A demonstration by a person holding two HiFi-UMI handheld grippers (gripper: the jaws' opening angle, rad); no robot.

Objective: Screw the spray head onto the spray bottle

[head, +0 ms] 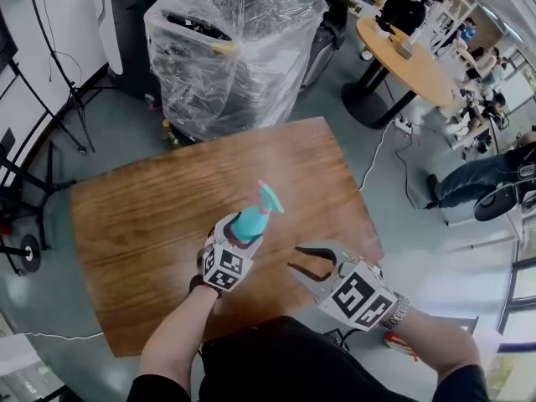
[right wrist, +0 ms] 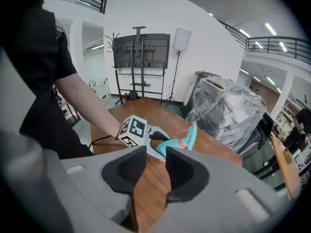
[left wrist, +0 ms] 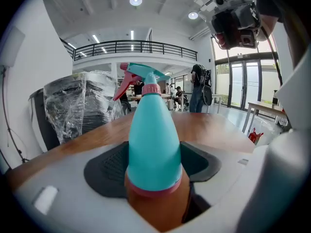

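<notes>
A teal spray bottle lies tilted over the wooden table, with my left gripper shut on its body. A teal spray head with a pink trigger and collar sits on the bottle's neck. In the left gripper view the bottle fills the space between the dark pads, and the spray head points away from me. My right gripper hovers to the right of the bottle, open and empty. In the right gripper view its jaws stand a little apart, facing the bottle.
A machine wrapped in clear plastic stands behind the table's far edge. A round wooden table and seated people are at the back right. A screen on a stand is off the table's left end.
</notes>
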